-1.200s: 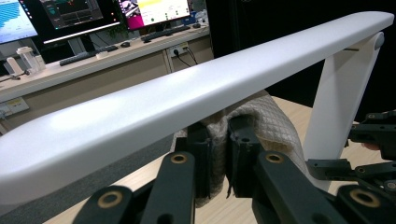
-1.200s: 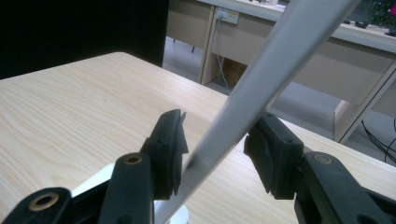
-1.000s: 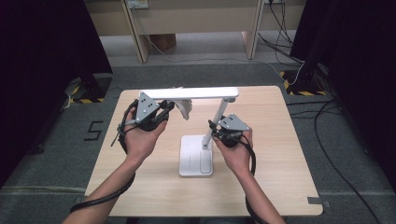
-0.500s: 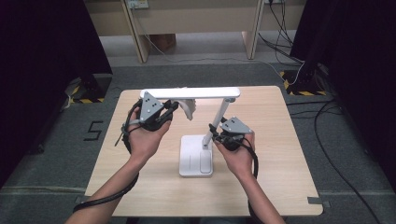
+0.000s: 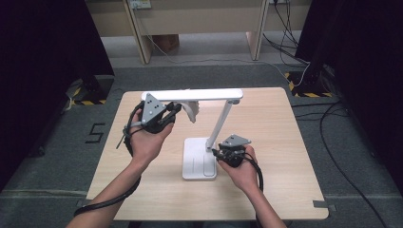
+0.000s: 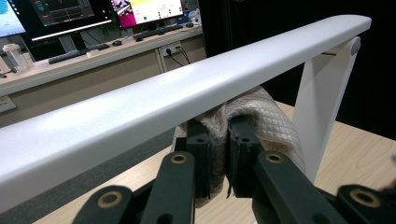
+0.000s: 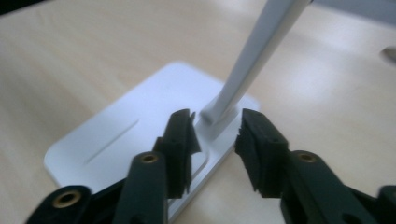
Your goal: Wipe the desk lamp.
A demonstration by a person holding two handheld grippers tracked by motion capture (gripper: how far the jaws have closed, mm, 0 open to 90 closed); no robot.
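Left tool (image 6: 217, 154) is clamped on a quilted cloth (image 6: 261, 116) just under the desk lamp's head (image 6: 187, 93), seemingly to wipe it, while right tool (image 7: 217, 140), its jaws just closing, straddles the lamp stem's foot (image 7: 217, 116) unpinched, likely steadying the lamp on the surface (image 5: 285, 142).

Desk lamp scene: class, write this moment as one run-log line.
left hand-held gripper: shut on cloth under lamp head | right hand-held gripper: jaws just closing, open around lamp stem foot | lamp base: on table
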